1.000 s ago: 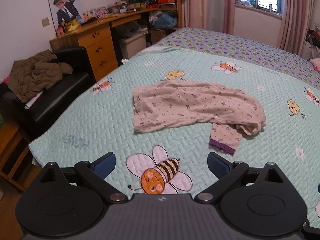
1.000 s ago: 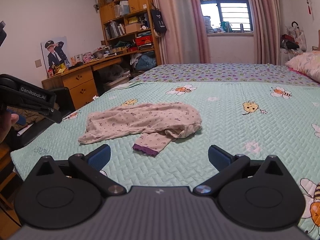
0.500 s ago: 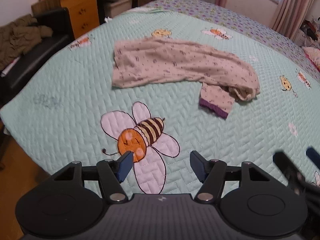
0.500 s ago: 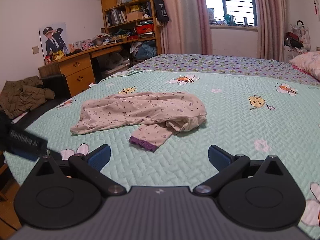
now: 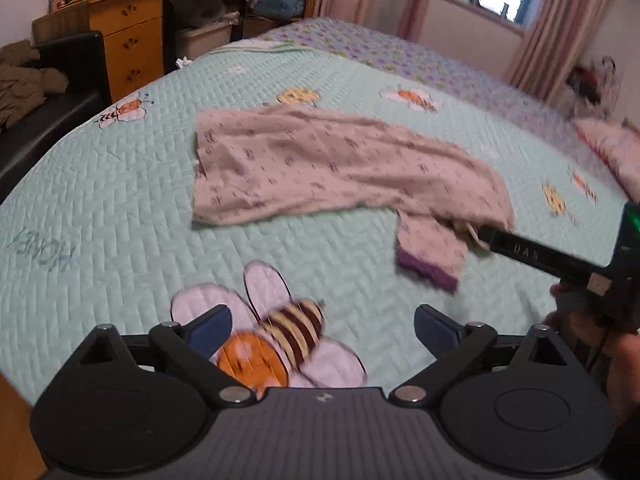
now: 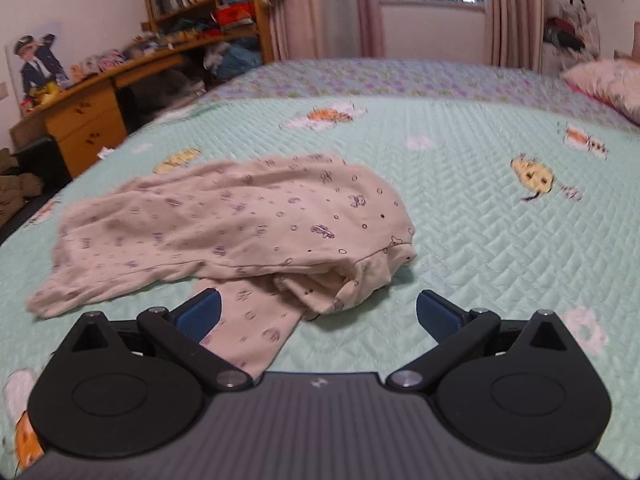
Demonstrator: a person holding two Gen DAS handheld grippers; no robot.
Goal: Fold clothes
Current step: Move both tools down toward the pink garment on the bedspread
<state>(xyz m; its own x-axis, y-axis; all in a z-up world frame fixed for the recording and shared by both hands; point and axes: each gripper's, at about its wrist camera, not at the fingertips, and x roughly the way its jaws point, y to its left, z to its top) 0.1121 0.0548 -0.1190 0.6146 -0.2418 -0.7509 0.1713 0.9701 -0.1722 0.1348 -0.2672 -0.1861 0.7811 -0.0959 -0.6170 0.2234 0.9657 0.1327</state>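
A cream printed garment [image 5: 320,160] with a purple cuff [image 5: 424,270] lies crumpled on the mint bee-print quilt [image 5: 100,200]. My left gripper [image 5: 322,326] hovers over the quilt's big bee, short of the garment, its jaws opening with nothing between them. In the right wrist view the garment [image 6: 240,216] is close. My right gripper [image 6: 318,312] is open just above its bunched end and folded-under leg, which show in the gap between the pads. In the left wrist view one of the right gripper's fingers [image 5: 520,250] reaches that bunched end.
A wooden desk with drawers [image 5: 128,40] and a black sofa with brown clothes [image 5: 24,84] stand beyond the bed's left edge. A pink pillow [image 6: 608,84] lies at the far right. Curtains and a window back the bed. Bare quilt [image 6: 480,220] surrounds the garment.
Both grippers have come down and nearer to the garment. The left jaws narrowed and then widened again. The right gripper has entered the left wrist view at the garment's bunched end.
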